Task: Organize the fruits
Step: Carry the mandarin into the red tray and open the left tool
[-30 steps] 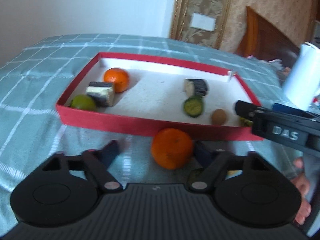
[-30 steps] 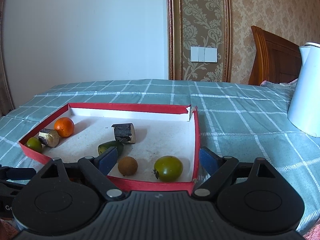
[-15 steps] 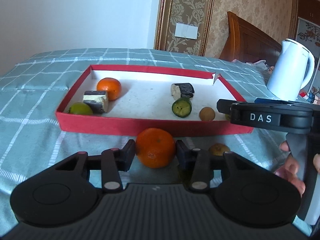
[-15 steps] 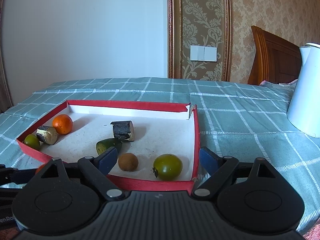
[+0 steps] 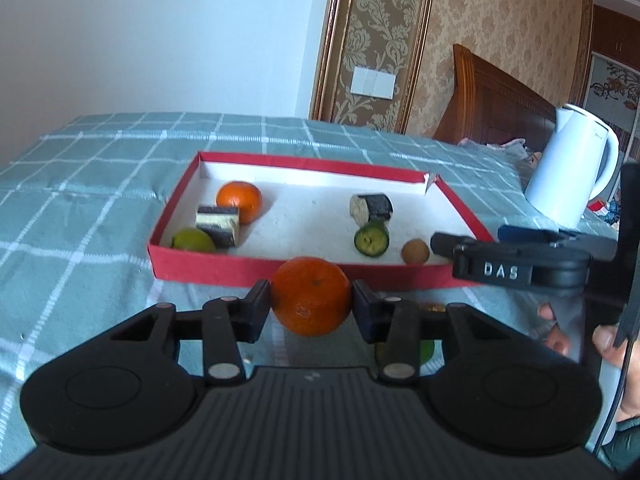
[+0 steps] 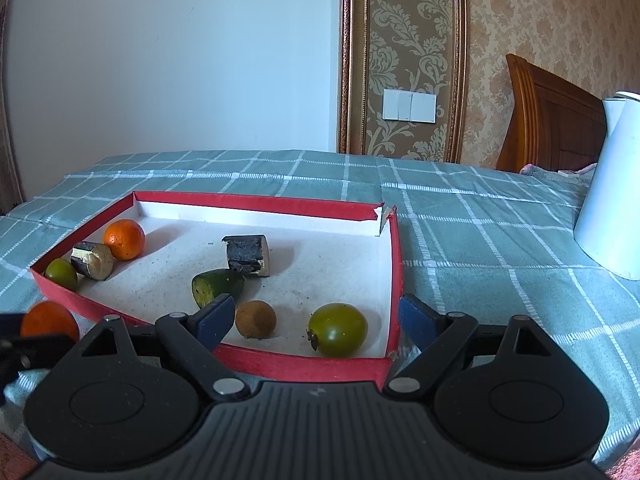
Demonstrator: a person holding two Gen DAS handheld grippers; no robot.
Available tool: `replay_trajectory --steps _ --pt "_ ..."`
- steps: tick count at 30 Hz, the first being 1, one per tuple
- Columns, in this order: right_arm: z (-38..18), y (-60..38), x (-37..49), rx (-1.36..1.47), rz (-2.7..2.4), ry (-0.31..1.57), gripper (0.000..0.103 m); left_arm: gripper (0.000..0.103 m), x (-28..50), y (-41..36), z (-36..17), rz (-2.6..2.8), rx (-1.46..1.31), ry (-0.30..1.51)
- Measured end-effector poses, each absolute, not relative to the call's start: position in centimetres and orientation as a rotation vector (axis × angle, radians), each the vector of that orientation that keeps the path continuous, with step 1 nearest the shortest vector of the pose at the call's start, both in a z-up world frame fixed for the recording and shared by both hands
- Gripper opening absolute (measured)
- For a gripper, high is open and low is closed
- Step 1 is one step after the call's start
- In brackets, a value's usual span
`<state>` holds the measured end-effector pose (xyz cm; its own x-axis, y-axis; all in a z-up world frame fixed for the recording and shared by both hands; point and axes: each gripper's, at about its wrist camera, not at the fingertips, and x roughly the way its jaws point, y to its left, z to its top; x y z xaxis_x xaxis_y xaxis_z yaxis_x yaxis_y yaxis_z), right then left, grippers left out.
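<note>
On the bed, over a green checked bedspread, a shallow red tray with a white floor is laid out.

Held item: one orange, clamped between the two pads of the left gripper, just in front of the tray's near wall and outside it. Both pads are pressed against its sides; the jaws were closing within the last second and are now tight on the fruit. The same orange is seen at the left edge of the right wrist view.

Tray contents, left end: a second orange, a dark-skinned cut log piece with a pale face touching it, and a green round fruit in the near corner.

Tray contents, middle: another dark cut piece and, just in front of it, a cut green fruit with its cut face shown.

Tray contents, right end: a small brown round fruit and a green tomato-like fruit, near each other but apart.

Right gripper: jaws are spread wide with nothing gripped, and it is held over the tray's near right corner; it is seen from the side in the left wrist view, with a hand below it.

Outside the tray: a white electric kettle is stood on the bedspread to the right. Small fruits are partly hidden beneath the left gripper; their kind cannot be told.
</note>
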<state>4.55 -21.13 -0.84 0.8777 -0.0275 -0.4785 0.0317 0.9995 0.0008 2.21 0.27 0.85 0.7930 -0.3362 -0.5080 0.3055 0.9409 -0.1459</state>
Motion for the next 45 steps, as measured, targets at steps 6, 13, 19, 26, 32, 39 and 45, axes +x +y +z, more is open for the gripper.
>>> replay_trajectory --steps 6,13,19,26,32,39,45 --pt "-1.0 -21.1 4.5 0.006 -0.03 0.502 0.089 0.04 2.8 0.7 1.2 -0.338 -0.069 0.558" --pt "-0.9 -21.1 4.5 0.003 -0.027 0.5 0.089 0.04 4.0 0.5 2.1 -0.34 -0.067 0.543" --pt "-0.7 -21.1 4.4 0.008 -0.023 0.491 0.089 0.04 5.8 0.4 2.4 -0.329 -0.074 0.55" --pt "-0.3 -21.7 4.2 0.049 -0.032 0.476 0.089 0.04 8.6 0.2 2.3 -0.307 -0.082 0.566" --pt "-0.3 -22.0 4.4 0.073 -0.038 0.487 0.089 0.04 10.6 -1.2 1.7 -0.303 -0.031 0.568" --pt "-0.5 -22.0 4.6 0.082 -0.023 0.507 0.089 0.04 12.5 -2.6 1.0 -0.284 0.036 0.558" --pt "-0.5 -21.8 4.7 0.083 -0.017 0.517 0.089 0.041 13.8 -3.6 0.5 -0.255 0.083 0.532"
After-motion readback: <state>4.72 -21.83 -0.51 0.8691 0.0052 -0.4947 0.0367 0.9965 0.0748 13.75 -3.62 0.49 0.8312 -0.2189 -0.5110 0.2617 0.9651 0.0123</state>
